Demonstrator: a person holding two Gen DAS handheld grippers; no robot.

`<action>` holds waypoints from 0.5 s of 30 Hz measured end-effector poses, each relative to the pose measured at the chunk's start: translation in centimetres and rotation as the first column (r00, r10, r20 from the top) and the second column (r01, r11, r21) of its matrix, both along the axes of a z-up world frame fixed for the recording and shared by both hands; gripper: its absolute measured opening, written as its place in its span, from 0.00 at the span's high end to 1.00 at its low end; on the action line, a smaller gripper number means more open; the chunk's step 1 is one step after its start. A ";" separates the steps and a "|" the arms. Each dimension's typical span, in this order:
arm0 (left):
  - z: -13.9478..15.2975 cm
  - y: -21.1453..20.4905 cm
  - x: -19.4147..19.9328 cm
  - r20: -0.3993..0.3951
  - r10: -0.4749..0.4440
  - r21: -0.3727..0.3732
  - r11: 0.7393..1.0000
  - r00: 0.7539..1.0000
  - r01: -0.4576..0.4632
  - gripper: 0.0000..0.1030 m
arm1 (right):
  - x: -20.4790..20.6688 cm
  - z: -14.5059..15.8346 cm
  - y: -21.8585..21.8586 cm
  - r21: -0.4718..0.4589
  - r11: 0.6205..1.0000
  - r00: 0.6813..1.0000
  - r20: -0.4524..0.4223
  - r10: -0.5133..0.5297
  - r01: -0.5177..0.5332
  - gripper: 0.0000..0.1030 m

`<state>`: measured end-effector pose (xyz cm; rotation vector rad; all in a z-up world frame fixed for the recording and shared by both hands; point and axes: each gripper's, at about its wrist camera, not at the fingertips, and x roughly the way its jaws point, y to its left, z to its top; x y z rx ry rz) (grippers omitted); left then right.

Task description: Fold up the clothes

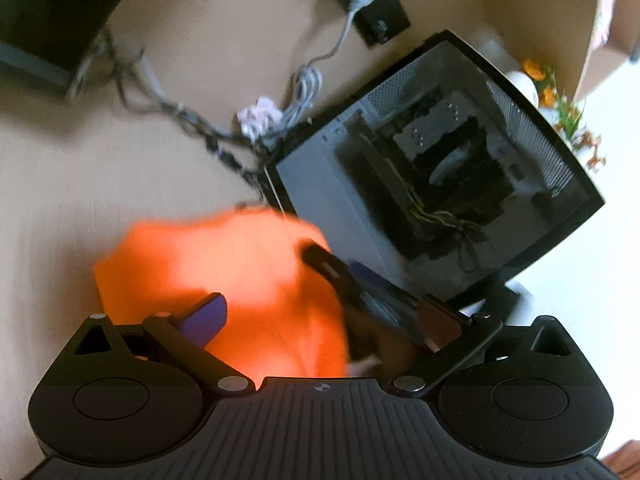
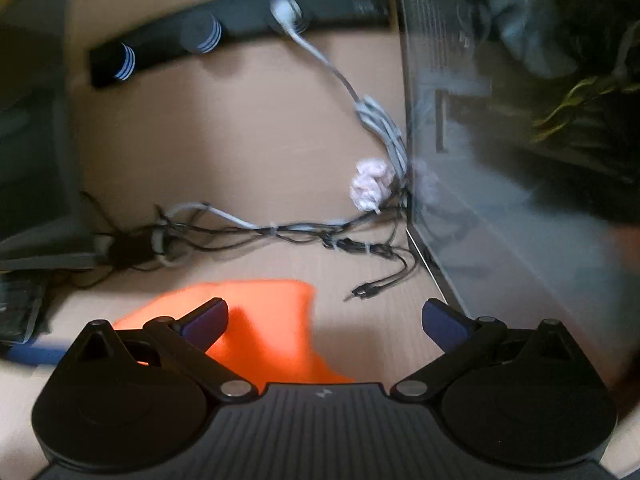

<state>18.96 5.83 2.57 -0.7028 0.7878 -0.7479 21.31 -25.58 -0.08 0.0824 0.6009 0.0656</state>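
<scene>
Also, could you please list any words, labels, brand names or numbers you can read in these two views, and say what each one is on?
None is legible.
Power strip: pale marking near its end, too blurred to read.
Computer case: faint printed lines on the side panel, too blurred.
Orange garment: no print visible.

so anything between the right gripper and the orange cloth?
Nothing visible. The right gripper is open, and the orange cloth lies on the desk right under its left finger. The cables and computer case sit beyond and beside it.
</scene>
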 end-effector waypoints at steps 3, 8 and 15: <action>-1.4 0.0 -0.1 -0.058 -0.009 -0.027 1.000 0.998 0.007 0.00 | 3.4 -3.3 0.1 -0.050 0.998 0.985 -0.167 -0.037 0.028 0.00; -1.5 -0.5 -0.1 -0.074 -0.003 0.003 1.000 0.997 0.003 0.00 | -0.1 -3.1 0.1 -0.132 0.991 0.995 -0.091 -0.032 0.019 0.00; -1.1 -0.6 -0.4 -0.062 0.028 0.029 0.999 0.998 -0.026 0.00 | -7.4 -3.7 1.2 -0.232 0.969 0.994 -0.096 0.058 -0.079 0.00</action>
